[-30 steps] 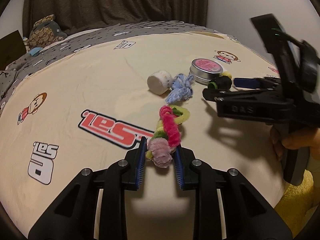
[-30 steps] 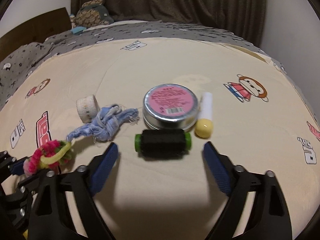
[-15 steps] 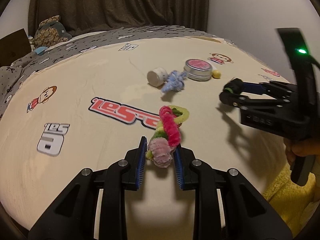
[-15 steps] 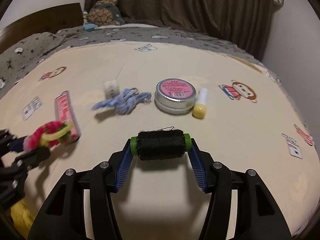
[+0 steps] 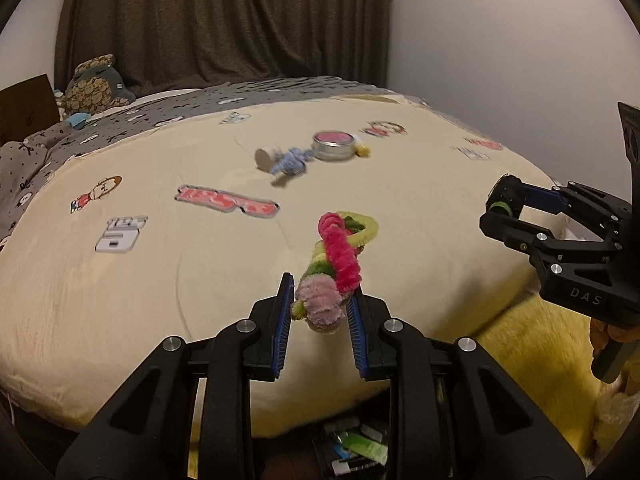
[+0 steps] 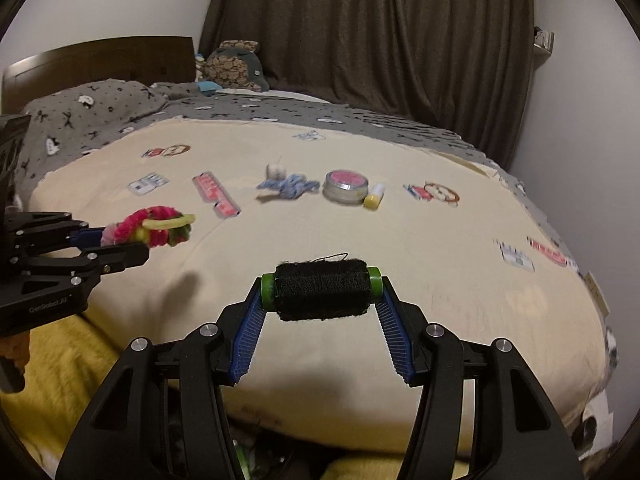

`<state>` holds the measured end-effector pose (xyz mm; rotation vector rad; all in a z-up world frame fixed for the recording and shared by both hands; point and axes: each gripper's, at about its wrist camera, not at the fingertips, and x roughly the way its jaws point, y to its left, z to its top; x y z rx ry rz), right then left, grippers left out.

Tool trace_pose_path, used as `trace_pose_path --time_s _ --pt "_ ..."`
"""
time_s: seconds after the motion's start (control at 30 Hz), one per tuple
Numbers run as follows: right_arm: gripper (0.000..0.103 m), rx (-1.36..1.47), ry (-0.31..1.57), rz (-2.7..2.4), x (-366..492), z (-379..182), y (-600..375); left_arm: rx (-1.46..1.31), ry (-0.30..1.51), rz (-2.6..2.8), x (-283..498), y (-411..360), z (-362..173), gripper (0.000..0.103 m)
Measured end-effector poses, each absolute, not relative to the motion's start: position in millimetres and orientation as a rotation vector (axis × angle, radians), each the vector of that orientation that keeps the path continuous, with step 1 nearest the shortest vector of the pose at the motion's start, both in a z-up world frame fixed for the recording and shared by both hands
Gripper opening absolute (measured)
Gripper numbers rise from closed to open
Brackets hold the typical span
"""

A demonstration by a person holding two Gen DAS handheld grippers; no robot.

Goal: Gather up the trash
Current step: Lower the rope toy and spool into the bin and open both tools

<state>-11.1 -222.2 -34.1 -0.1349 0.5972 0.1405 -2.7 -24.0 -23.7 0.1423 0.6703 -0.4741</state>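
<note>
The left gripper (image 5: 320, 312) is clamped on a fuzzy bundle of pink, red and yellow-green pipe cleaners (image 5: 334, 264) sticking out ahead of its fingertips. The right gripper (image 6: 322, 292), its jaws having just closed, pinches a green-ended spool of black thread (image 6: 322, 290) crosswise by both ends. Both are held above the near edge of the cream printed bedsheet (image 6: 400, 240).

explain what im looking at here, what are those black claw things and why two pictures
Each claw is a hand-held gripper with a camera looking along its two fingers, so there is one picture per hand. A person holds both over a bed. The left gripper is shut on a bundle of fuzzy pipe cleaners. The right gripper clamps a spool of black thread by its green ends. Left on the bed: a small white roll, a blue rag, a round tin and a yellow-capped tube.
</note>
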Motion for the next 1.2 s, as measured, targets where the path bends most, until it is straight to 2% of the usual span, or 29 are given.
trace_pose_path --time_s 0.13,0.43,0.5,0.53,0.67,0.9,1.2 --pt "0.056 -0.093 0.647 0.163 -31 -53 -219 0.163 0.705 -0.494 -27 -24 -38 0.024" --pt "0.056 -0.02 0.819 0.229 -43 -114 -198 0.192 0.901 -0.529 -51 -26 -109 0.024" --pt "0.056 -0.015 0.859 0.239 -44 -126 -194 0.192 0.952 -0.523 -51 -26 -127 0.022" --pt "0.056 -0.01 0.878 0.244 -45 -133 -192 0.194 0.982 -0.517 -51 -26 -138 0.017" --pt "0.056 0.025 0.978 0.268 -45 -162 -184 0.196 1.07 -0.507 -44 -29 -169 0.017" --pt "0.056 0.094 1.137 0.3 -34 -207 -182 0.177 1.166 -0.522 -35 -33 -197 0.017" --pt "0.056 0.106 1.215 0.297 -30 -228 -186 0.173 1.251 -0.542 -28 -37 -217 0.017"
